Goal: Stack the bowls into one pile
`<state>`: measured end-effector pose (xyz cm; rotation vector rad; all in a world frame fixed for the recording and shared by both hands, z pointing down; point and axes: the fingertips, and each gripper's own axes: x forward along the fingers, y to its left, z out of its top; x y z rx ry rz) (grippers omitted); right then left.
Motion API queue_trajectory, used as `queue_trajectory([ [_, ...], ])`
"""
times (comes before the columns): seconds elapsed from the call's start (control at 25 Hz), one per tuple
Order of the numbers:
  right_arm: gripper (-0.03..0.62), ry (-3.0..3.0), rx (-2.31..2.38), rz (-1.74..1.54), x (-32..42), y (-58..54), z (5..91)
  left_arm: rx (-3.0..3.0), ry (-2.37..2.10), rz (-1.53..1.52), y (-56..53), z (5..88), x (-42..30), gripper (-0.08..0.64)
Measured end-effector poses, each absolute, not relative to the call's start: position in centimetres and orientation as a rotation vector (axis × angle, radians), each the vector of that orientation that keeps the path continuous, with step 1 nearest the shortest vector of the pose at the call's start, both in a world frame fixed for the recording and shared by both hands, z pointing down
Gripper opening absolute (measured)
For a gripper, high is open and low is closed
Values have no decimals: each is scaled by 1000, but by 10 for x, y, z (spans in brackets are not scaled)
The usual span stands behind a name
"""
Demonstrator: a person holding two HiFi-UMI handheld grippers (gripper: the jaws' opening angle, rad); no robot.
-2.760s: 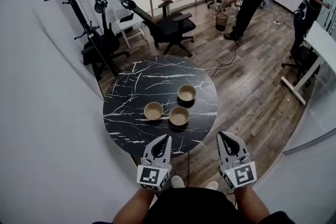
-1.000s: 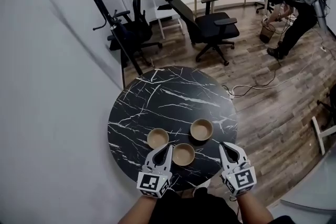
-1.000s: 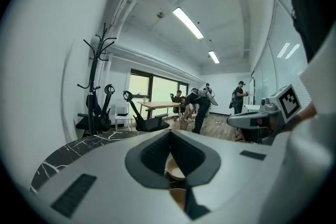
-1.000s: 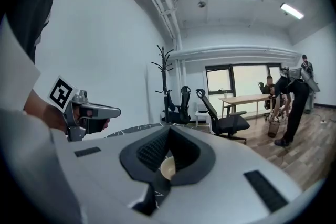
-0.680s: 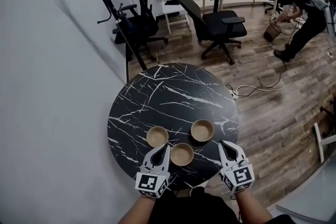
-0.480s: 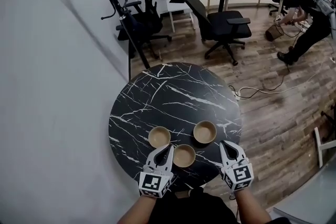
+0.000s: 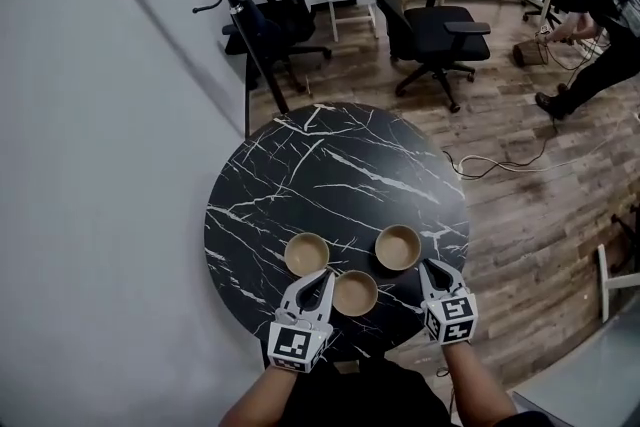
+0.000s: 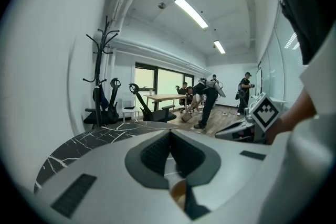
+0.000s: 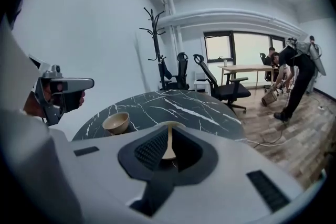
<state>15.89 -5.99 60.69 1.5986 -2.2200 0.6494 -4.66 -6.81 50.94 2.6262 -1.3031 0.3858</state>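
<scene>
Since the jaws of the right gripper (image 7: 433, 266) have just been opening yet stand barely parted — empty, it seems — they could shove the nearest bowl (image 7: 398, 247), not straddle its rim; the left gripper (image 7: 324, 276) is clenched.

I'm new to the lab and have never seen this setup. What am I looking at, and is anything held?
No robot: a person holds a two-jaw gripper in each hand. The wide picture comes from a head camera looking down; the other two come from cameras riding on the grippers, looking along their jaws. On the round black table stand three tan bowls, side by side and unstacked: the left bowl, the right bowl and the near bowl. The left gripper is shut and empty. The right gripper holds nothing: its jaws have just been opening slightly, with the right bowl just ahead.
</scene>
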Motion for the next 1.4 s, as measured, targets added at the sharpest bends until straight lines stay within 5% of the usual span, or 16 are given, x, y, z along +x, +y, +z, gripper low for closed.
queue_trajectory([
  [0.56, 167, -2001, 1559, 894, 165, -87, 683, 2674, -1311, 497, -58, 517, -62, 12],
  [1.4, 146, -1898, 1526, 1029, 160, -120, 724, 2625, -1344, 549, -45, 523, -88, 12],
])
